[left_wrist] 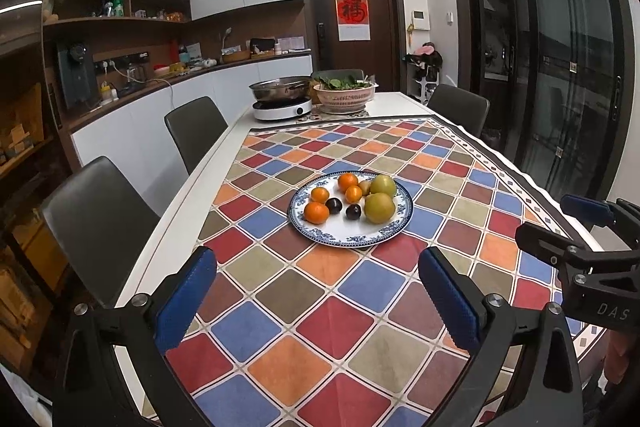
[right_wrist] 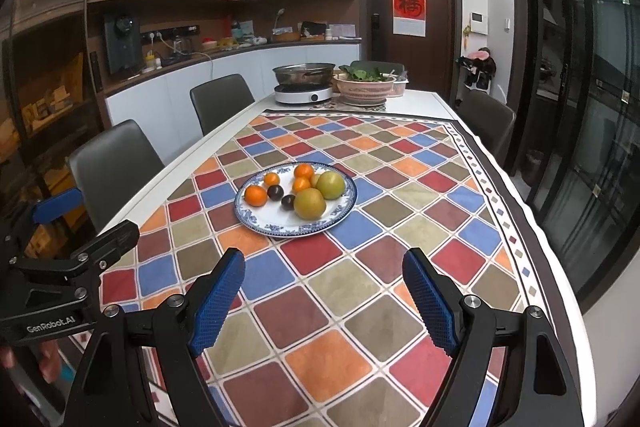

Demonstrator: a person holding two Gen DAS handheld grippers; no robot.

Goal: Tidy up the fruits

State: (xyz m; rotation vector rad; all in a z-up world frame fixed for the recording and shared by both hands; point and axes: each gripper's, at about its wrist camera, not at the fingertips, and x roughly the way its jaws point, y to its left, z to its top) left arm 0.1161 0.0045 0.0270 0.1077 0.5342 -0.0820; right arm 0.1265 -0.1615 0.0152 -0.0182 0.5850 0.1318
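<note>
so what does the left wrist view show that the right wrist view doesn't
Only the left wrist view: the left hand-held gripper up close, wide open and empty, with the right hand-held gripper at its right edge. Only the right wrist view: the right hand-held gripper up close, open and empty. Both: the blue-rimmed plate of fruit on the checkered tablecloth.

Fruit plate mid-table, cookware at the far end

The blue-rimmed white china plate lies on the checked tablecloth; far behind it, a steel pan stands left of a pink plastic colander.
</note>
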